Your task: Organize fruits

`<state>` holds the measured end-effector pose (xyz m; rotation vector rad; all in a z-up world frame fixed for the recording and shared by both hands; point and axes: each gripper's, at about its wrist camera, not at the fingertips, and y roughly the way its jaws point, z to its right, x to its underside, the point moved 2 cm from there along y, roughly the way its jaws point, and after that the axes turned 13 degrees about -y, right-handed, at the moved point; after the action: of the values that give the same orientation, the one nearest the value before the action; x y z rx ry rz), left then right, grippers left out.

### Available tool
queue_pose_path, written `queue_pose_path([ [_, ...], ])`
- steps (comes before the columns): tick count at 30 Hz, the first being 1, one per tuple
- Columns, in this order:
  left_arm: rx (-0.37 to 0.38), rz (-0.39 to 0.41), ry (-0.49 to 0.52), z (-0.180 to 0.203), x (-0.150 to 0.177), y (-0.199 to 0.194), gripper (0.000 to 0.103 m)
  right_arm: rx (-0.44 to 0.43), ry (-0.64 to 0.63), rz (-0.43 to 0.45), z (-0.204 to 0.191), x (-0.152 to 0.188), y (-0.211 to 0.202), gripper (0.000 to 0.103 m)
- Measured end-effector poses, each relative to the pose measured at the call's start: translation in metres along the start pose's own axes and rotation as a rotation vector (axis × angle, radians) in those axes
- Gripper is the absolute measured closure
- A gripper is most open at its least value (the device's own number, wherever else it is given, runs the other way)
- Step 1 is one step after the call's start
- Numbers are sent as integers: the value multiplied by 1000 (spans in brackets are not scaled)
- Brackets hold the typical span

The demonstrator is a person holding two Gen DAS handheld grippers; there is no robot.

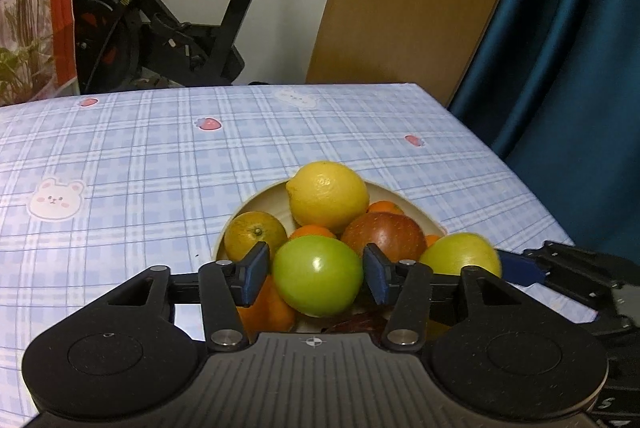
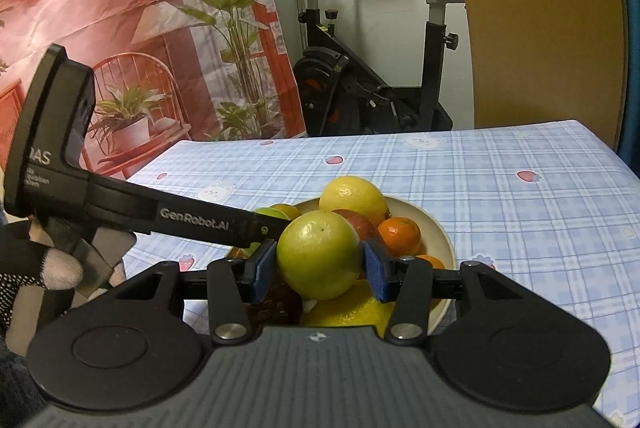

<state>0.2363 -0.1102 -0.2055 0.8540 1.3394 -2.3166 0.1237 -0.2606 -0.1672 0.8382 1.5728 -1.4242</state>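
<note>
Nearly all the fruit already sits heaped in the cream bowl [image 1: 394, 197] on the checked table [image 1: 140, 155]: a lemon [image 1: 327, 192] at the back, a red apple [image 1: 383, 235], a greenish orange [image 1: 254, 235] on the left, and several small tangerines [image 2: 399, 231] tucked between and around them. The left gripper [image 1: 318, 274] reaches over the near rim with a green apple [image 1: 317, 276] between its jaws; a thin gap seems to show on each side of the fruit, so the pads appear to stand just clear of it, though the angle makes that hard to be sure of. The right gripper [image 2: 318, 264] holds a yellow-green citrus fruit [image 2: 319, 255] over the bowl's near side, its blue pads pressed against both flanks. No loose fruit lies on the cloth in either view. By my reading the gathering is almost done: what remains is to part from the green apple, settle the yellow-green fruit onto the pile and draw both tools back without toppling the heap.
</note>
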Motion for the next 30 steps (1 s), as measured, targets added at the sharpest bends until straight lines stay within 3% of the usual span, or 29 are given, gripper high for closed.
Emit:
queue_pose_path([
  [13, -6, 58, -44, -12, -7, -21, 47, -1, -45, -50, -11, -2, 16, 51],
  [18, -23, 76, -35, -14, -8, -32, 41, 25, -56, -61, -13, -6, 15, 38],
  [22, -38, 108, -41, -13, -8, -47, 22, 44, -61, -60, -13, -9, 10, 31],
  [30, -135, 159, -36, -8, -11, -81, 17, 51, -30, -10, -15, -22, -14, 4],
])
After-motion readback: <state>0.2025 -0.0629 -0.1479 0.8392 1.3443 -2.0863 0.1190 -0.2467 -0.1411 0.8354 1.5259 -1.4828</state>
